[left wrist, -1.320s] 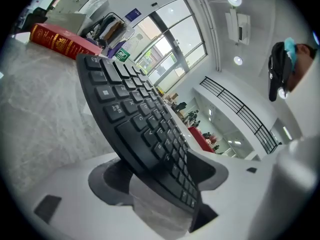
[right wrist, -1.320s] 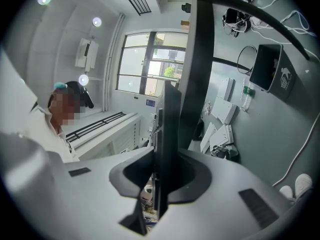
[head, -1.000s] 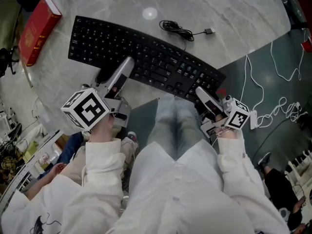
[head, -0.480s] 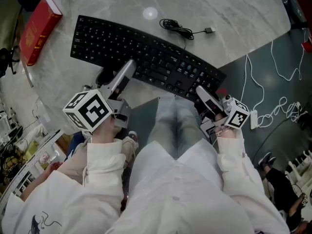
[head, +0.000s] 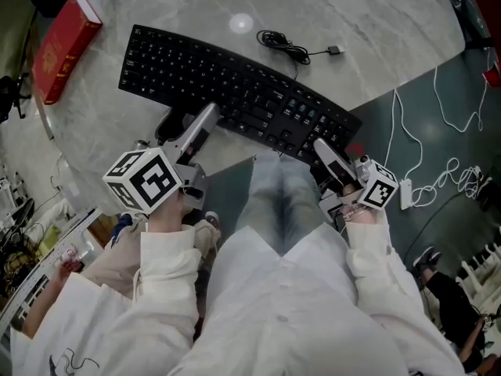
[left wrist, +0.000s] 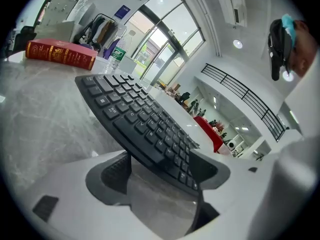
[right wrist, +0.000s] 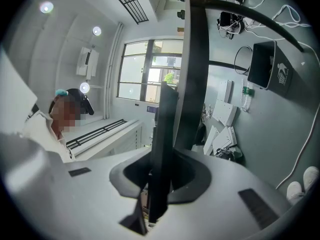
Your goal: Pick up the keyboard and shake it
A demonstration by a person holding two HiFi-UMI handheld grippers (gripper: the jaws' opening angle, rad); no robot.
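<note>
The black keyboard (head: 235, 88) lies slantwise over the near part of the marble table (head: 391, 22), and both grippers hold its near edge. My left gripper (head: 205, 120) is shut on the keyboard left of its middle. In the left gripper view the keyboard (left wrist: 140, 126) runs away from between the jaws of the left gripper (left wrist: 160, 166), tilted above the table (left wrist: 35, 119). My right gripper (head: 322, 149) is shut on the right end. In the right gripper view the keyboard (right wrist: 164, 129) shows edge-on as a dark slab inside the right gripper (right wrist: 156, 184). Its coiled cable (head: 278, 44) lies behind it.
A red book (head: 63, 41) lies at the table's left edge; the left gripper view shows the red book (left wrist: 61, 54) beyond the keyboard. White cables (head: 450, 108) and a power strip (head: 407, 193) lie on the grey floor at the right. The person's legs (head: 274, 202) are below the table edge.
The keyboard and left gripper have shifted slightly right and away across the table. In the left gripper view the keyboard now sits less steeply tilted. The right gripper has barely moved.
</note>
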